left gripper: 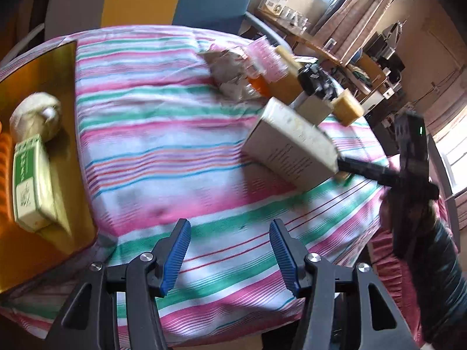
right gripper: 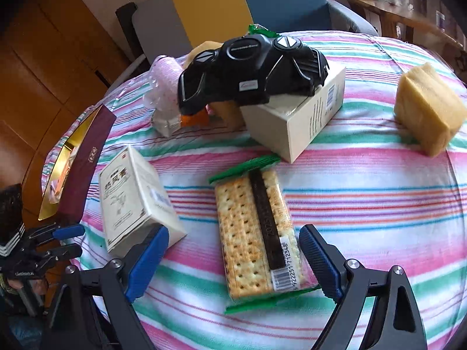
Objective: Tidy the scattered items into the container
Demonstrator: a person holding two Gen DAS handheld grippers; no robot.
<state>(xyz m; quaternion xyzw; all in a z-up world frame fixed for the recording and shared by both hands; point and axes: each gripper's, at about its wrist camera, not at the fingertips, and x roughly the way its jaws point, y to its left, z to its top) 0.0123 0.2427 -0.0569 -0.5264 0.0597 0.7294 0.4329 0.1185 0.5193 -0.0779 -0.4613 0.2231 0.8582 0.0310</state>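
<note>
Plainly, the right gripper [right gripper: 233,259] has its blue-padded fingers [right gripper: 147,262] spread wide on either side of the near end of a cracker packet [right gripper: 254,233] lying flat on the striped cloth of the bench [right gripper: 364,204]; neither pad touches it. Just left of the left pad stands a tilted cream box [right gripper: 134,201], close against that finger. Farther out, a black toy controller [right gripper: 251,70] sits on a second beige box [right gripper: 294,116], with a yellow sponge [right gripper: 429,108] well apart to the right and open cloth between.

Only the left wrist view shows inside the gold-lined container [left gripper: 67,145]: a green-and-white box [left gripper: 30,186] and a pale round bundle [left gripper: 36,116] lie in it. The left gripper [left gripper: 230,253] is open and empty, fingers [left gripper: 176,256] level over bare striped cloth, with the container's edge to its left and free room ahead.

That view also catches the right gripper [left gripper: 344,169] reaching in from the right beside the cream box [left gripper: 292,145]. The right wrist view shows the container [right gripper: 84,169] only edge-on at the bench's left rim, with the left gripper [right gripper: 65,240] beside it.
</note>
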